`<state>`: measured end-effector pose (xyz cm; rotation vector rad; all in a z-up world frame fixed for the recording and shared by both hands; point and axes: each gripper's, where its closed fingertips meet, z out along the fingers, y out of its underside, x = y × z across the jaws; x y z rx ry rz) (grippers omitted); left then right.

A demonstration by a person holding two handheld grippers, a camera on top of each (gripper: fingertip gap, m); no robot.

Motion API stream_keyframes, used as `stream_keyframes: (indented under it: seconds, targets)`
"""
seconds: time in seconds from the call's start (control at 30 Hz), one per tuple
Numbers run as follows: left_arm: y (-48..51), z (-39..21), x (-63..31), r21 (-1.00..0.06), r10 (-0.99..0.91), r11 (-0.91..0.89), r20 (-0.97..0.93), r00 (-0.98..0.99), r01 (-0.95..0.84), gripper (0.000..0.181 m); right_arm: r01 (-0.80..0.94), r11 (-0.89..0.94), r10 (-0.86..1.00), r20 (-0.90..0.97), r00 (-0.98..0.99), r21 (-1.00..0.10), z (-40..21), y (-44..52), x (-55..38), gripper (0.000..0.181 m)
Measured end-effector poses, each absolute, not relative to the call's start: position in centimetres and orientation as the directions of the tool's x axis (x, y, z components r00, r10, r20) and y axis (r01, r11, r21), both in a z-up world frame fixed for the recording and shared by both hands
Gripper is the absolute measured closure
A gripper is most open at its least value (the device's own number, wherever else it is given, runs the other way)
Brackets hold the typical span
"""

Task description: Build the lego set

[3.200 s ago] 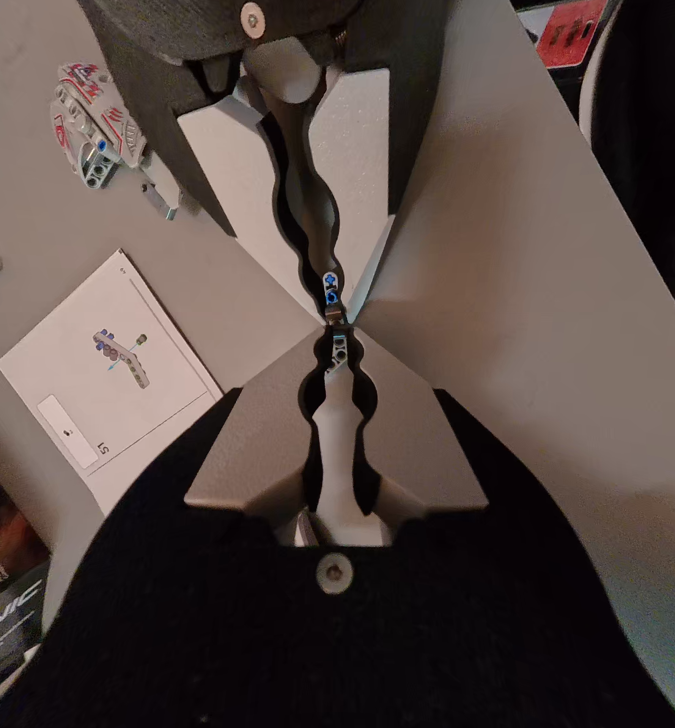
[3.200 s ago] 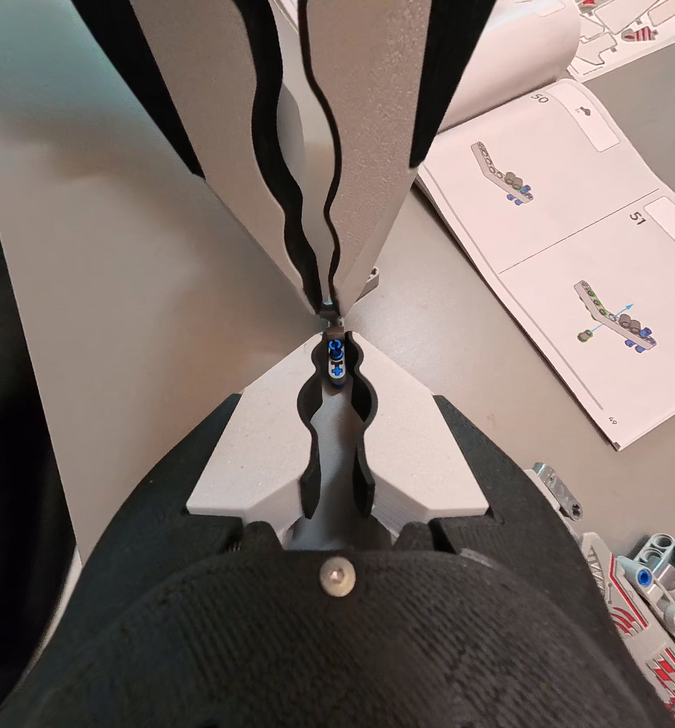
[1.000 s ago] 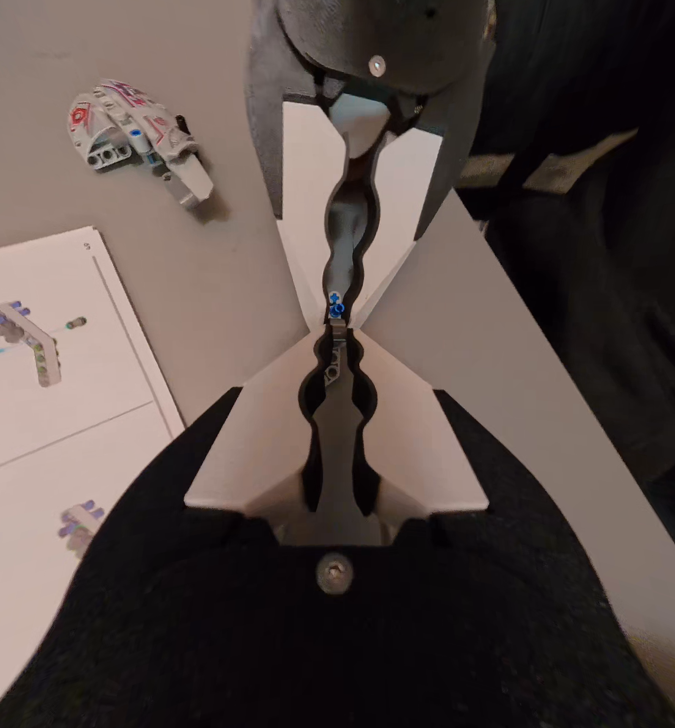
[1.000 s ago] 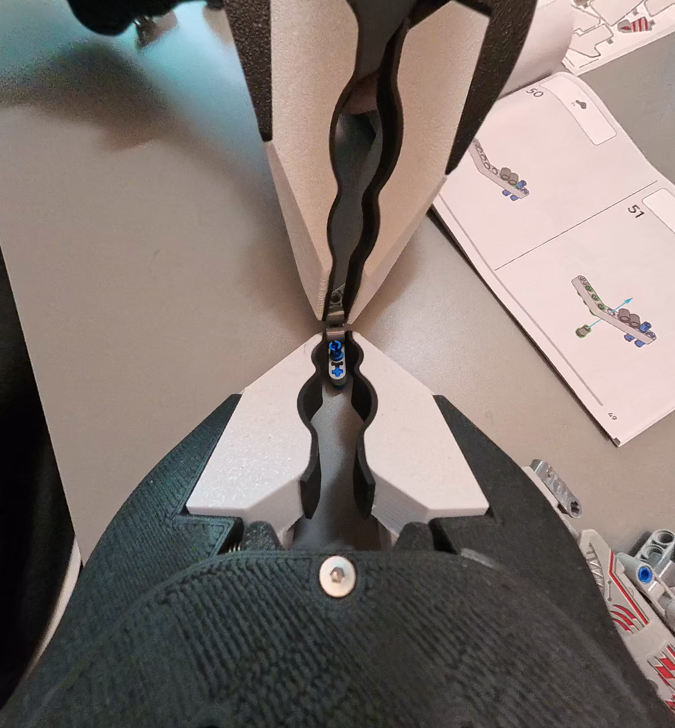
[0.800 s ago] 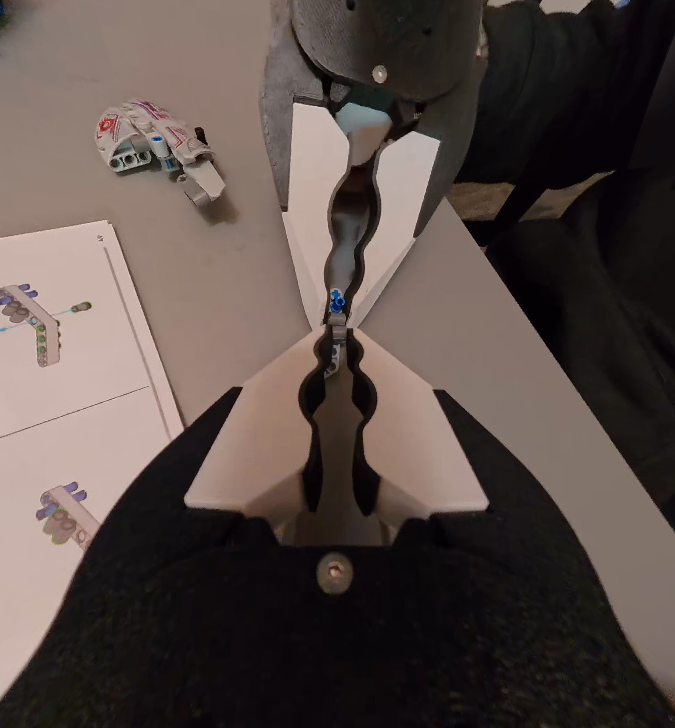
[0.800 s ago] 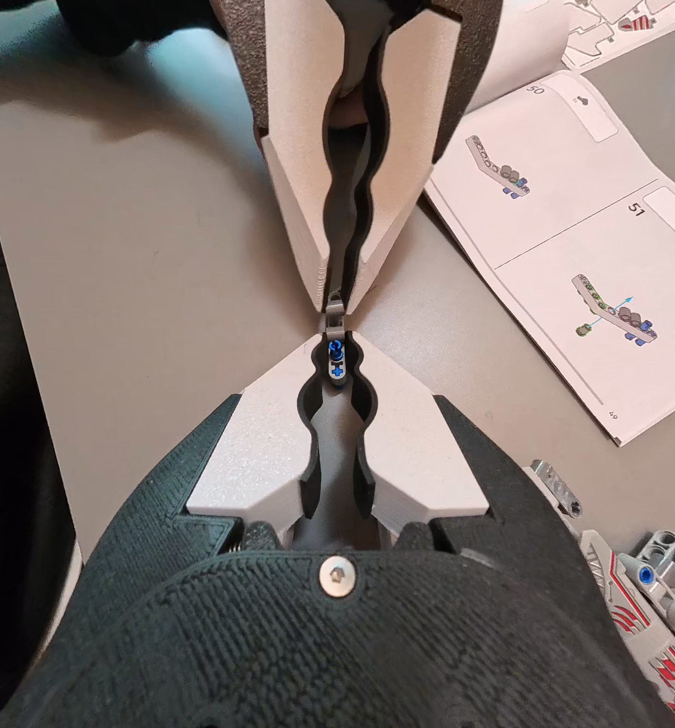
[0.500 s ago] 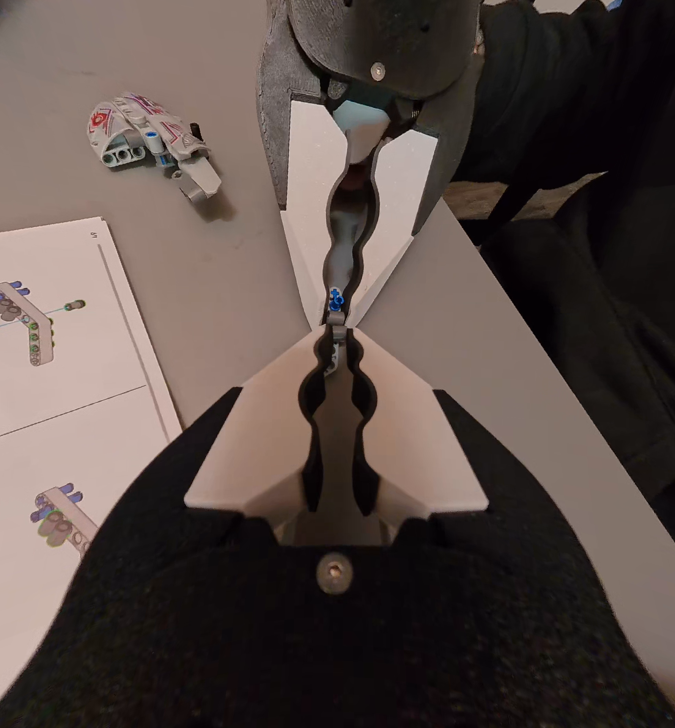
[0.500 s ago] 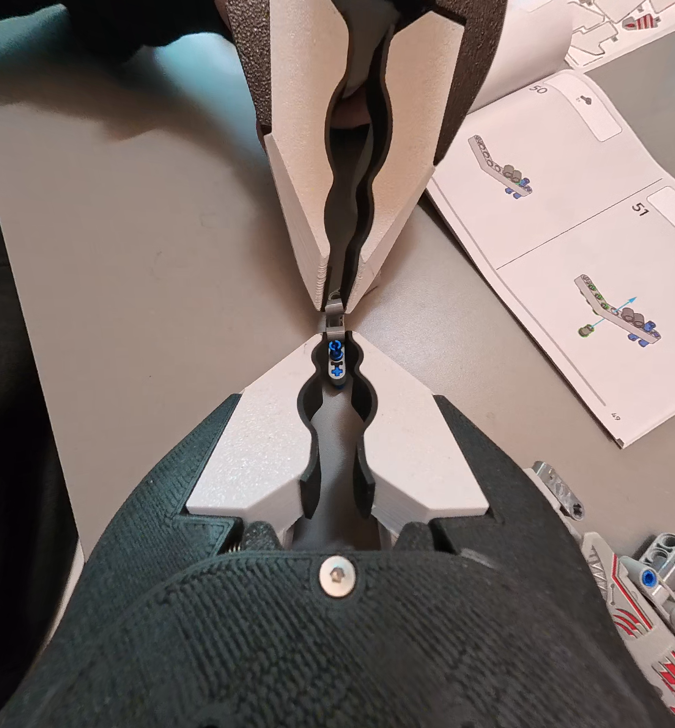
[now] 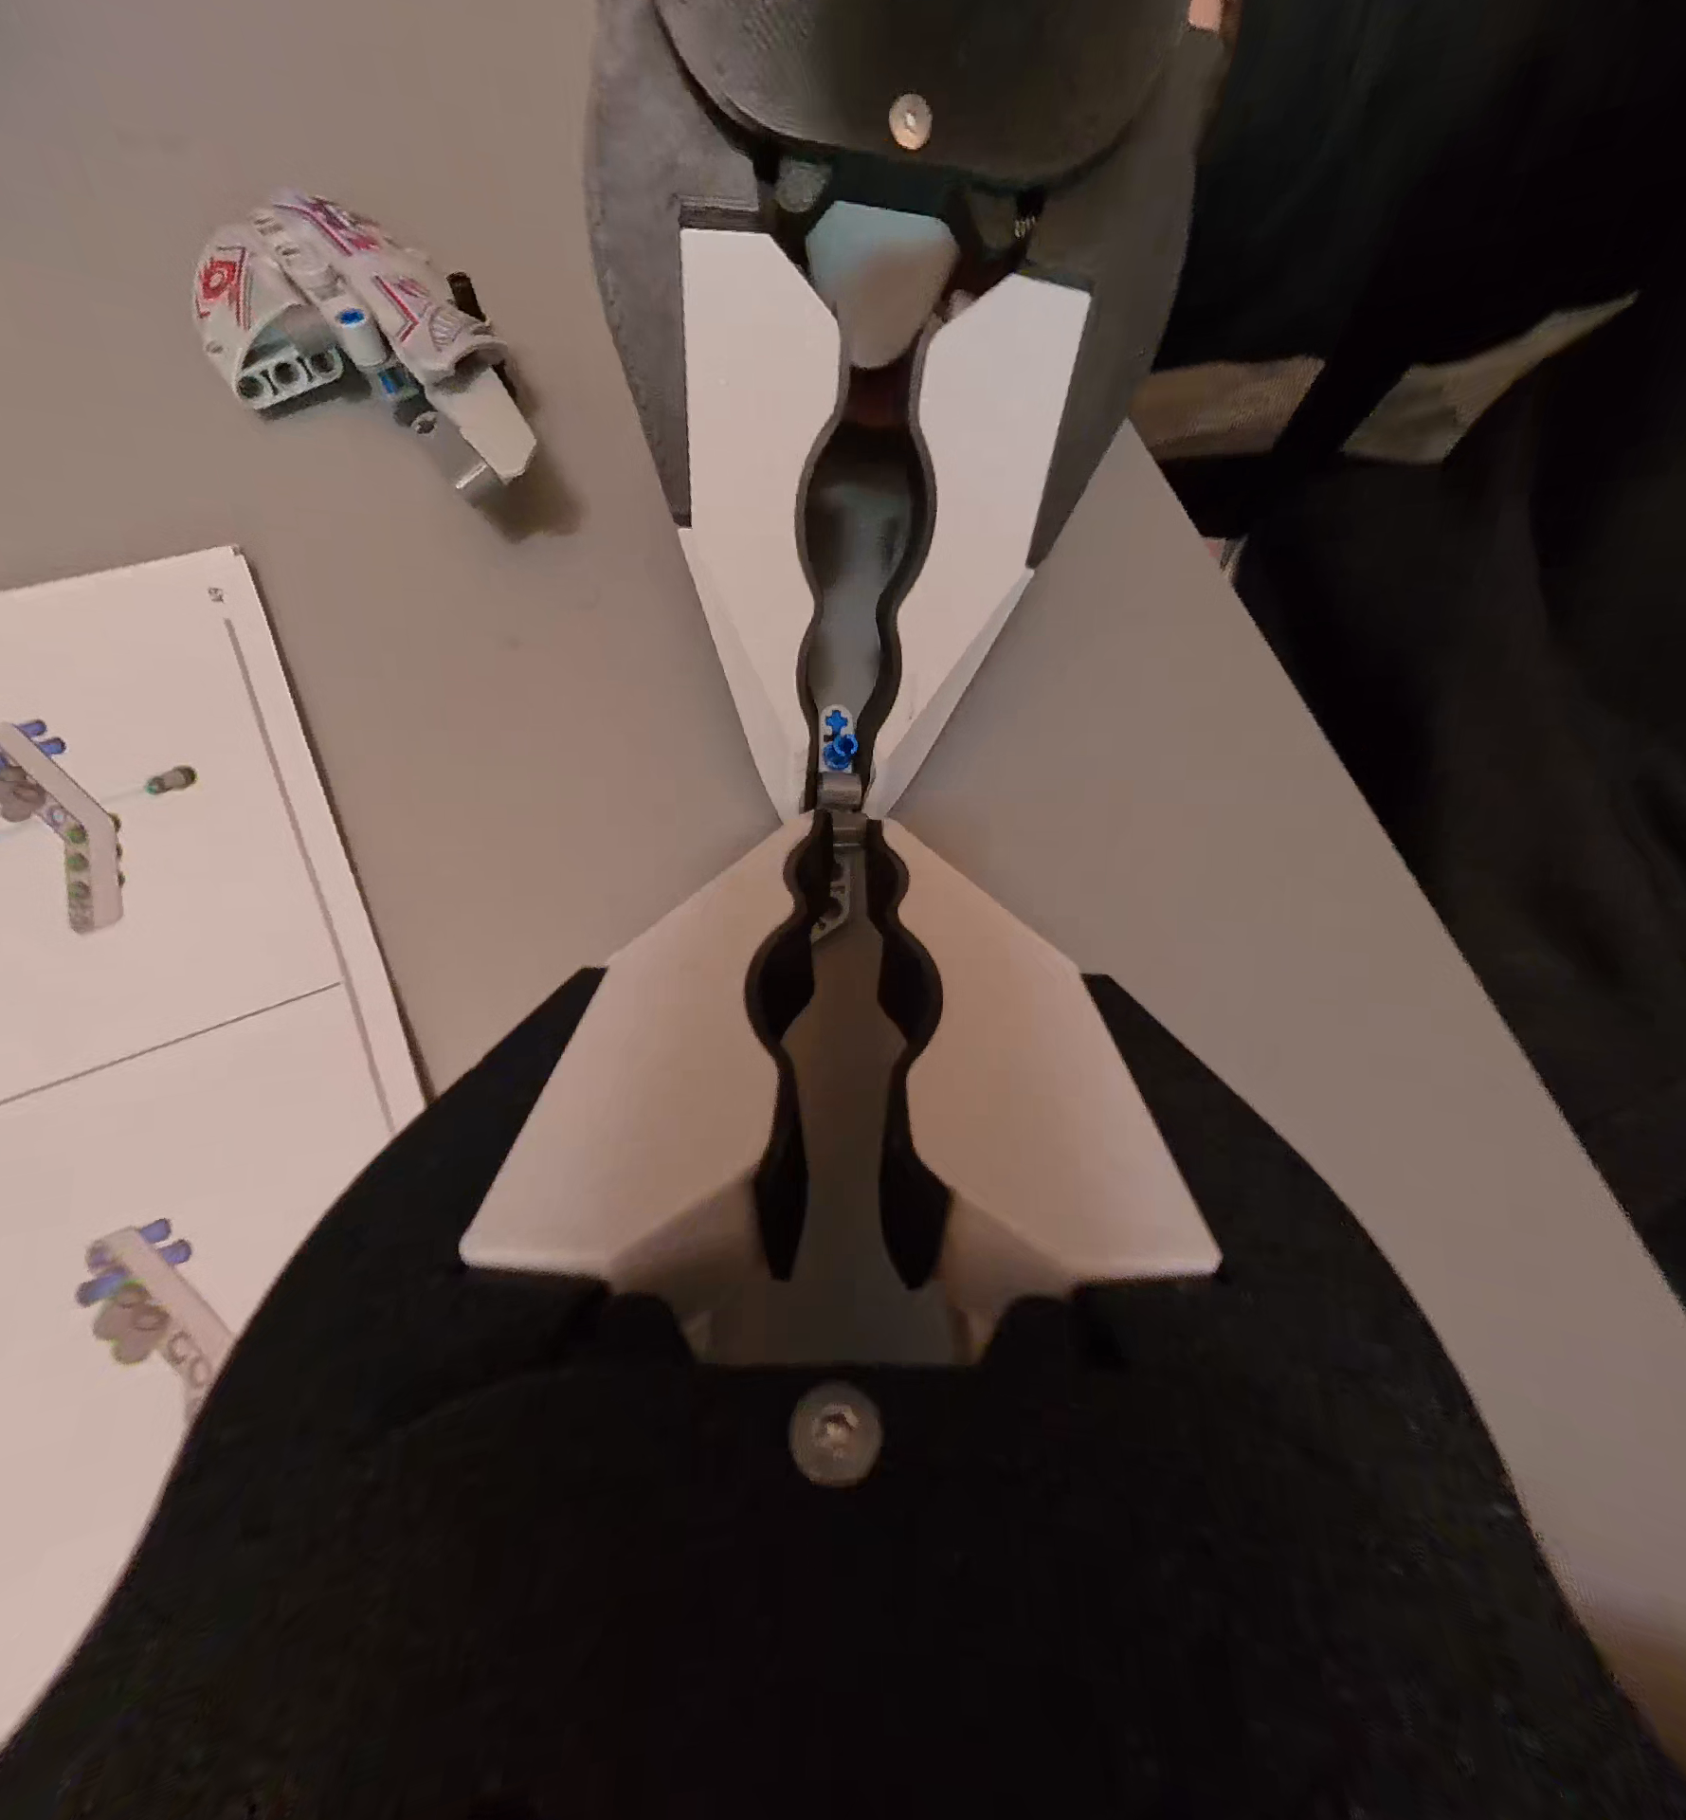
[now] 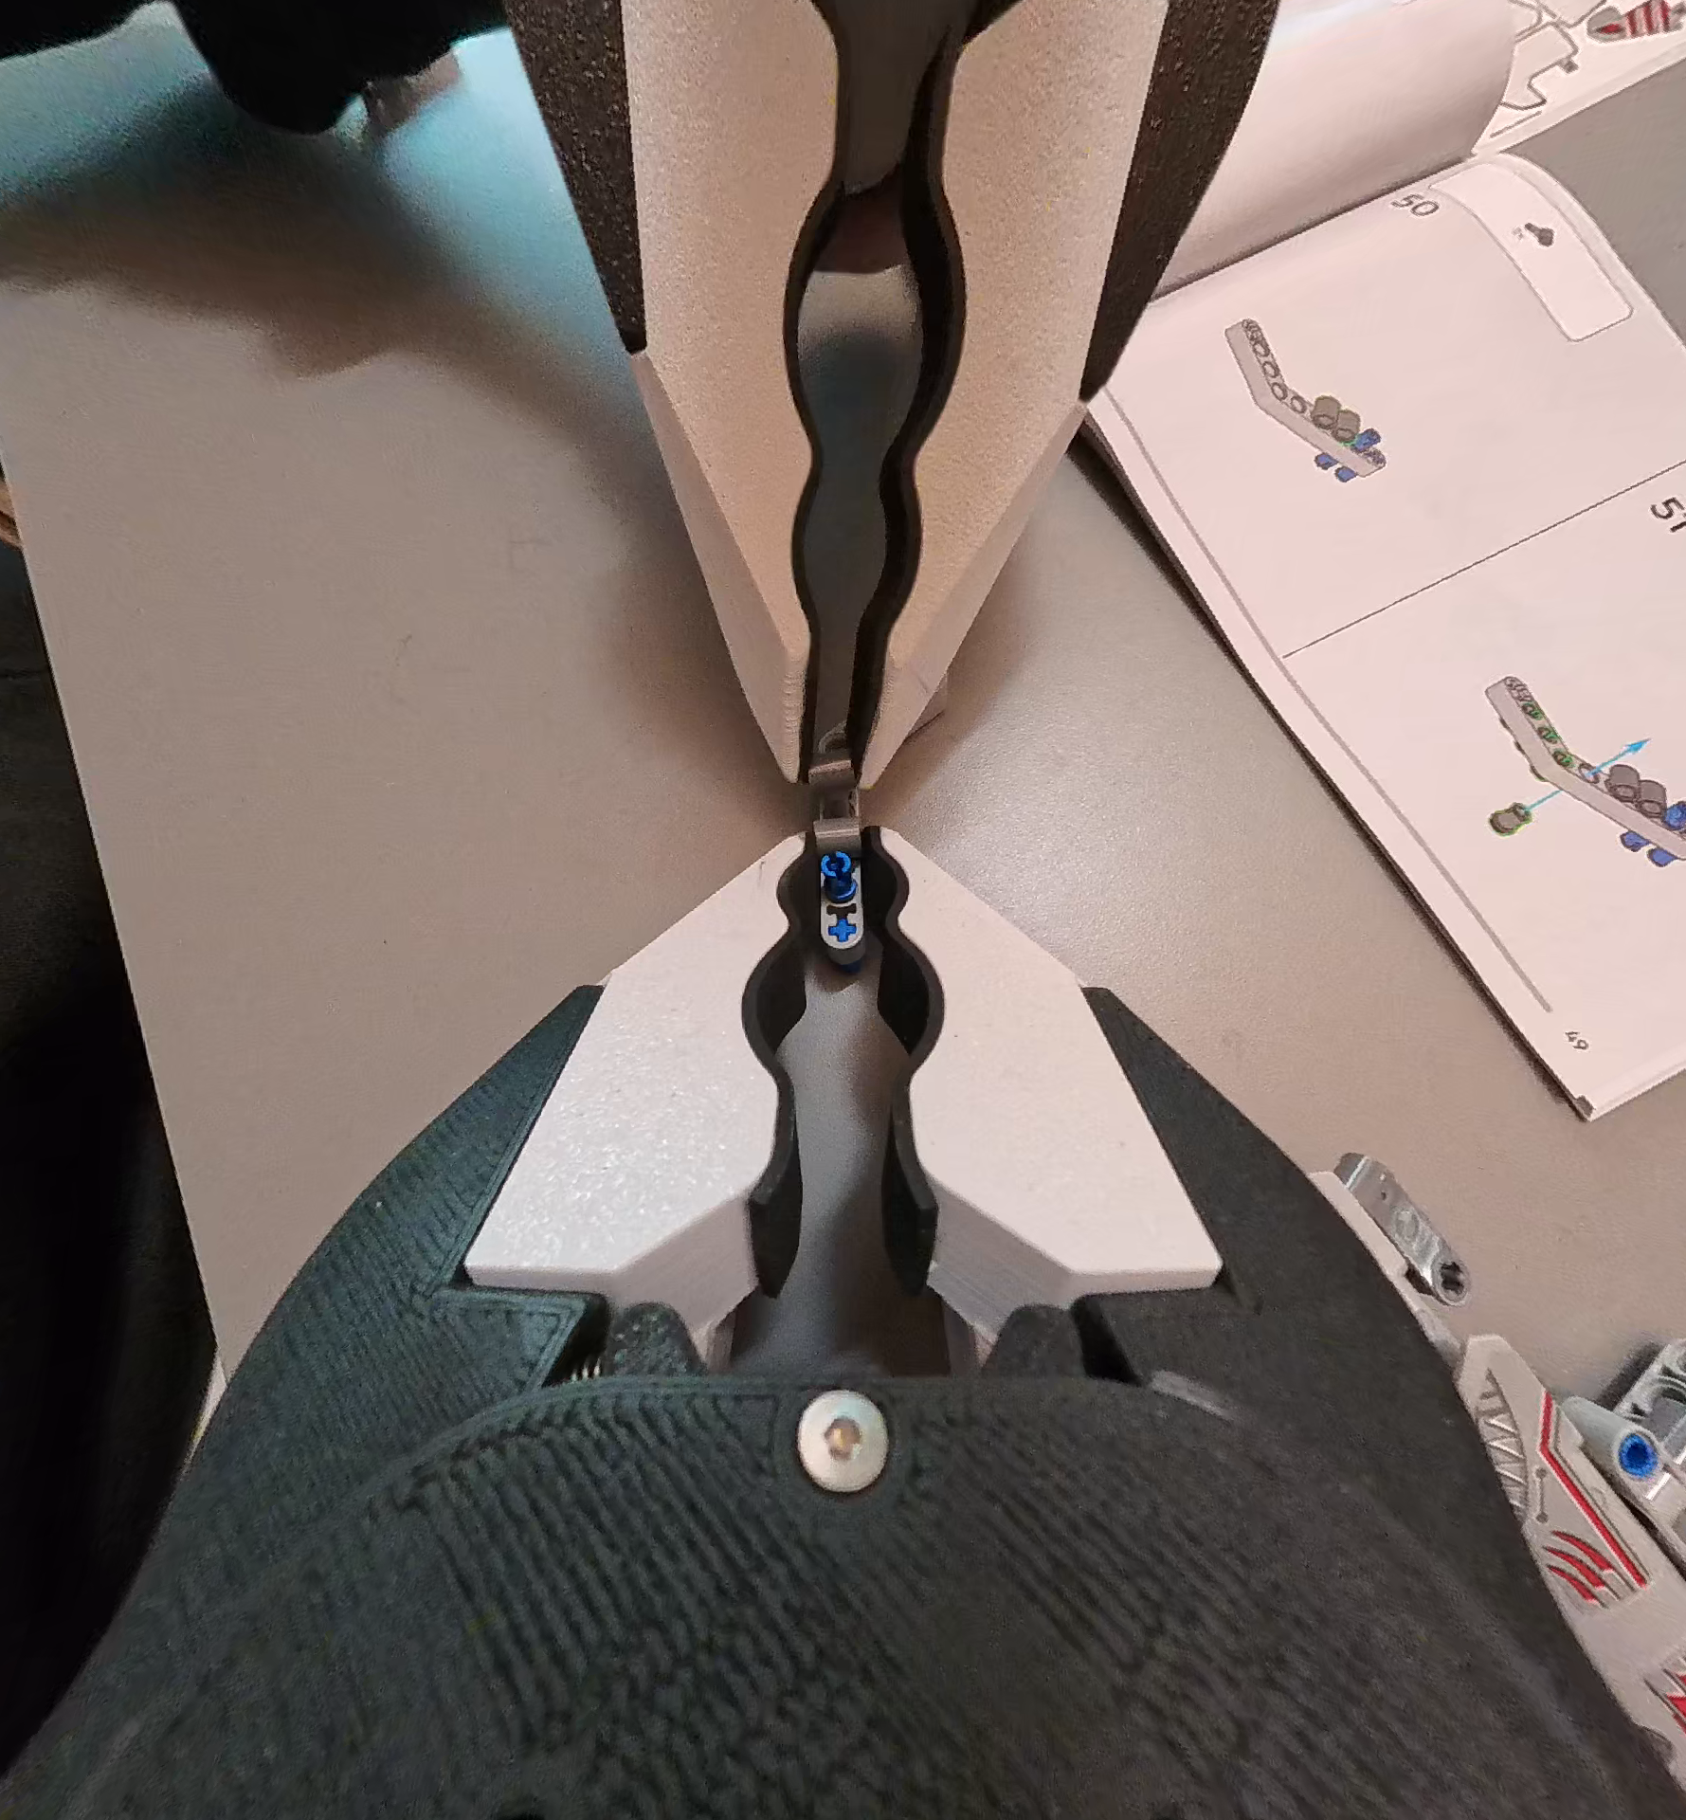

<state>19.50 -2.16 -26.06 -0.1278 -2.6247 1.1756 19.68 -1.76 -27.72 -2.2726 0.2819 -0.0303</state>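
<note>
Grey beam [image 9: 840,891] clamped in the left gripper [image 9: 840,822]; right gripper [image 10: 840,837] clenched on a short link with blue pins [image 10: 841,911], tip to tip above the tabletop [image 10: 376,640]. Keep both aligned, press straight, avoid twisting.

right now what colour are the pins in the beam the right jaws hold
Blue pins, clearest in the right wrist view.

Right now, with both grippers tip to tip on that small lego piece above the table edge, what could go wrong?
1. Both the left gripper and right gripper pinch the grey beam only at their very tips; a slight twist could pop it loose.
2. It hangs near the table edge, so a dropped piece may fall off.
3. The blue pins look partly seated; misaligned pushing may jam them.
</note>
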Motion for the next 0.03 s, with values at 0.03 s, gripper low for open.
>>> stream_keyframes:
  seconds: [0.03]
  targets:
    - [-2.30,-25.98,19.45,-0.746,0.173,0.665,0.212,-0.962,-0.045,0.176,-0.189,-0.635,-0.212,-0.066,0.975,-0.749,-27.72,-1.76,19.66,0.174]
